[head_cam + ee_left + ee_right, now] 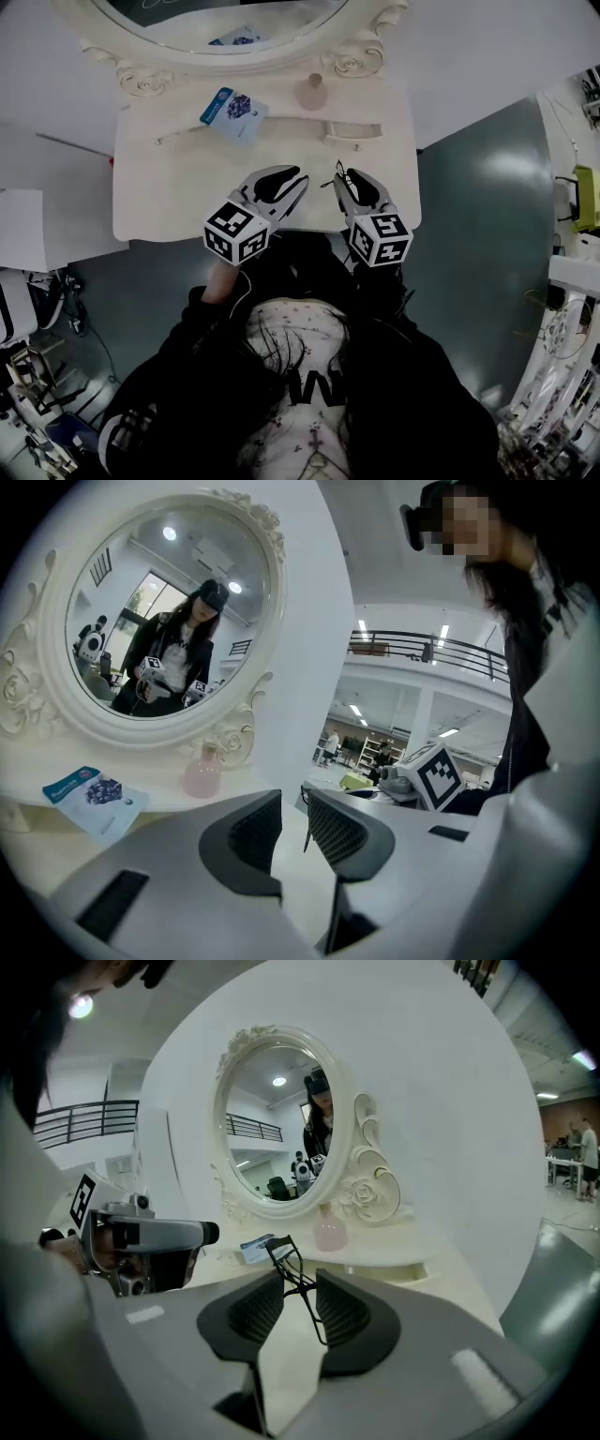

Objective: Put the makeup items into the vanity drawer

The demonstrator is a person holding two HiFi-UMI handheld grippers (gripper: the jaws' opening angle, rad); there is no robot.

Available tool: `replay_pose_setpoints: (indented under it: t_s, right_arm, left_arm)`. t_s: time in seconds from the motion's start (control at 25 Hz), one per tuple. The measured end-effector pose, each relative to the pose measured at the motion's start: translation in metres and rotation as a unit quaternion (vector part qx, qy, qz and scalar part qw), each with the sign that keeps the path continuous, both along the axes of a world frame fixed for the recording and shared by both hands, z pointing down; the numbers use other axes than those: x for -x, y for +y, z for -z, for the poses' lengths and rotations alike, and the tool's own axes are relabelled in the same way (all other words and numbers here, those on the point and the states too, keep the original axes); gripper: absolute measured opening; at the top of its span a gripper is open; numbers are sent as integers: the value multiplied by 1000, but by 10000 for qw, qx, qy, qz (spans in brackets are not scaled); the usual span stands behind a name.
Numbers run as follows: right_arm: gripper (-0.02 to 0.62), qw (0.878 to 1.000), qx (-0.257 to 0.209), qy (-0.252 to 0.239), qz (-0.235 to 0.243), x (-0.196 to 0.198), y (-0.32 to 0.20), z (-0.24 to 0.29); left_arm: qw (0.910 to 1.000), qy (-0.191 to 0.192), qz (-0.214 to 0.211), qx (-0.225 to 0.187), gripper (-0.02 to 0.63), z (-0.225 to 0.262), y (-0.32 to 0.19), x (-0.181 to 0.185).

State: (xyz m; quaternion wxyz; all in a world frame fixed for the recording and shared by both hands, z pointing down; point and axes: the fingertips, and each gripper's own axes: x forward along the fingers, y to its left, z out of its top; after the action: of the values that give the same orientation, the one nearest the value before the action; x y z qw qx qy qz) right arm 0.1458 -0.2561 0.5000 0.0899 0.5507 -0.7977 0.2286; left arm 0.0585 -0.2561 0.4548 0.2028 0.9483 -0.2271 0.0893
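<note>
Closest to the camera, a person in a dark jacket (178, 394) stands at the front edge of a cream vanity table (169, 202), holding a gripper in each hand. Both grippers reach over the front edge of the tabletop, side by side and close together, each with its marker cube nearest the person.

The left gripper (291, 180) sits near the middle of the front edge. Its jaws are spread a little, with nothing between them.

The right gripper (349, 178) sits just to its right, towards the front right corner. Its jaws are pinching a black eyelash curler (307, 1290), whose curved head sticks up past the fingertips.

Farther back, a blue packet (232, 111) lies flat on the tabletop, left of centre and towards the back edge. To its right, a small shallow drawer (352, 131) juts forward from the raised back ledge, well apart from both grippers. A pink bottle (313, 92) stands upright on that ledge, between packet and drawer.

At the very back, an oval mirror (234, 58) in a carved cream frame rises from the back edge.
</note>
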Motion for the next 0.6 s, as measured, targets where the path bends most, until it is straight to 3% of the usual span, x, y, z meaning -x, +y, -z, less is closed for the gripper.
replay_pose_setpoints:
  t_s: [0.24, 0.6]
  right_arm:
    - [116, 9993, 12, 158, 336, -24, -23, -14]
    - [116, 9965, -361, 726, 190, -61, -80, -33]
  left_arm:
    - [9991, -55, 431, 11, 87, -2, -5, -17]
    - [9961, -227, 853, 39, 87, -5, -6, -19]
